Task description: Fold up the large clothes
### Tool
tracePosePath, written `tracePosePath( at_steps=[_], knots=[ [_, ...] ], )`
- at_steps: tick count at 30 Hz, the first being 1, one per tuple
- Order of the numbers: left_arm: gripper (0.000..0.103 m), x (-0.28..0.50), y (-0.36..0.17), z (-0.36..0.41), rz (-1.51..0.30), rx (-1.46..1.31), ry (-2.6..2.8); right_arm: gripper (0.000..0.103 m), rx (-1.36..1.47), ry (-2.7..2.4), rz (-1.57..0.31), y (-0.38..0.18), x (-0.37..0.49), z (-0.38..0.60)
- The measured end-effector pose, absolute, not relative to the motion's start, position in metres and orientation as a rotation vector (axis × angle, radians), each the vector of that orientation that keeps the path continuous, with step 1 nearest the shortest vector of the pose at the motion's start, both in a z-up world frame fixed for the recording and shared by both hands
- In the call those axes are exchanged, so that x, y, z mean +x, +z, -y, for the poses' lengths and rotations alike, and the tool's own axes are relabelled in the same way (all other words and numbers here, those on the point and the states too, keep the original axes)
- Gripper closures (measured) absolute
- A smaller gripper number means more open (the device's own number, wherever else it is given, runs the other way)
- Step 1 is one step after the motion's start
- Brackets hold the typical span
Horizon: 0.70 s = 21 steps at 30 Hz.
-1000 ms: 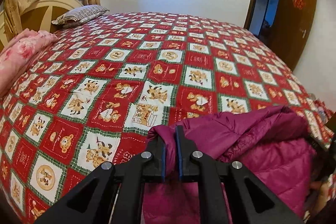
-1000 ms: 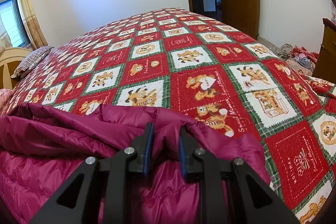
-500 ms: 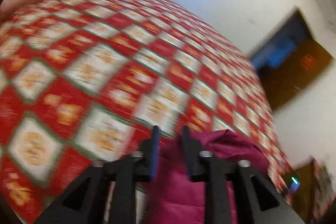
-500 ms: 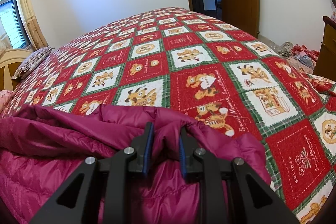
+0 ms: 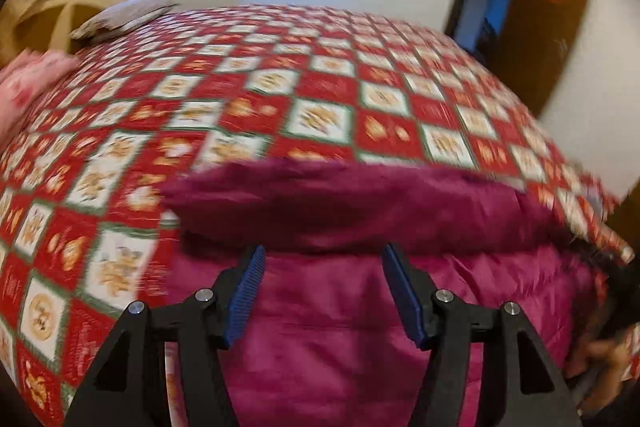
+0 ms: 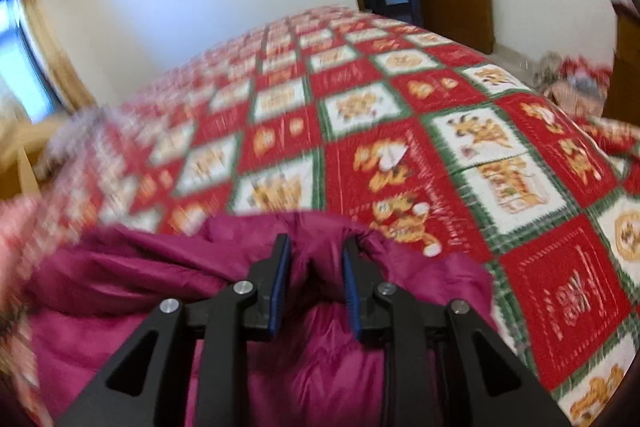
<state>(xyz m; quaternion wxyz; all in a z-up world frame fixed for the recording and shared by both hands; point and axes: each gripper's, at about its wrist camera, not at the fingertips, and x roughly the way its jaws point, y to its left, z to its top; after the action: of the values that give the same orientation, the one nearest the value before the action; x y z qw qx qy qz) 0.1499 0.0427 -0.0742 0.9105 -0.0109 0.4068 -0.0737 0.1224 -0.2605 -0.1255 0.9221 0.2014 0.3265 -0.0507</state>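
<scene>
Now both grippers have just been opening: the left gripper [image 5: 322,291] stands wide, clear of the magenta jacket [image 5: 360,211], while the right gripper [image 6: 314,287] has slackened narrowly around a ridge; the fold lies released on the bed [image 5: 320,83], jacket at 6 o'clock

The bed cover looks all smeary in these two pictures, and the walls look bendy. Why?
Left wrist view: the checked bed cover and purple jacket are streaked by motion blur, while the left tongs stay sharp. Right wrist view: the cover smears most toward the left edge, crisper near the right tongs. Both views: the fisheye lens curves the walls and darkens the corners.
</scene>
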Motion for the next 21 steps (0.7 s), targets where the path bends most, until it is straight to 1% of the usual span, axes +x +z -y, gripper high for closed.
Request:
tracePosePath(
  at_steps=[1, 2, 6, 8, 12, 13, 15, 17, 19, 20, 21],
  knots=[
    [0.041, 0.152, -0.077, -0.037, -0.839, -0.002, -0.154, 0.058, 0.44, -0.108, -0.622, -0.114, 0.11, 0.263],
    [0.041, 0.155, -0.08, -0.033, -0.836, 0.02, -0.151, 0.056, 0.438, -0.105, -0.597, -0.105, 0.103, 0.262],
    [0.041, 0.17, -0.084, -0.027, -0.818, 0.059, -0.103, 0.056, 0.304, 0.021, -0.554, -0.075, 0.09, 0.227],
    [0.041, 0.18, -0.087, -0.029, -0.823, 0.042, -0.089, 0.053, 0.185, 0.085, -0.597, -0.073, 0.099, 0.197],
    [0.04, 0.19, -0.092, -0.031, -0.816, 0.041, -0.052, 0.053, 0.018, 0.159, -0.709, -0.092, 0.134, 0.155],
    [0.039, 0.193, -0.095, -0.033, -0.817, 0.051, -0.039, 0.054, -0.015, 0.149, -0.746, -0.1, 0.146, 0.15],
    [0.034, 0.196, -0.1, -0.036, -0.82, 0.051, -0.027, 0.066, -0.039, 0.123, -0.812, -0.12, 0.168, 0.154],
    [0.025, 0.199, -0.105, -0.041, -0.816, 0.024, -0.025, 0.069, -0.023, 0.093, -0.824, -0.132, 0.177, 0.168],
    [0.019, 0.204, -0.11, -0.049, -0.82, -0.019, -0.029, 0.069, 0.024, 0.072, -0.809, -0.137, 0.181, 0.18],
    [0.015, 0.206, -0.113, -0.051, -0.825, -0.037, -0.033, 0.074, 0.041, 0.067, -0.8, -0.137, 0.177, 0.187],
    [0.013, 0.21, -0.116, -0.054, -0.832, -0.06, -0.038, 0.074, 0.05, 0.055, -0.789, -0.14, 0.177, 0.19]
  ],
)
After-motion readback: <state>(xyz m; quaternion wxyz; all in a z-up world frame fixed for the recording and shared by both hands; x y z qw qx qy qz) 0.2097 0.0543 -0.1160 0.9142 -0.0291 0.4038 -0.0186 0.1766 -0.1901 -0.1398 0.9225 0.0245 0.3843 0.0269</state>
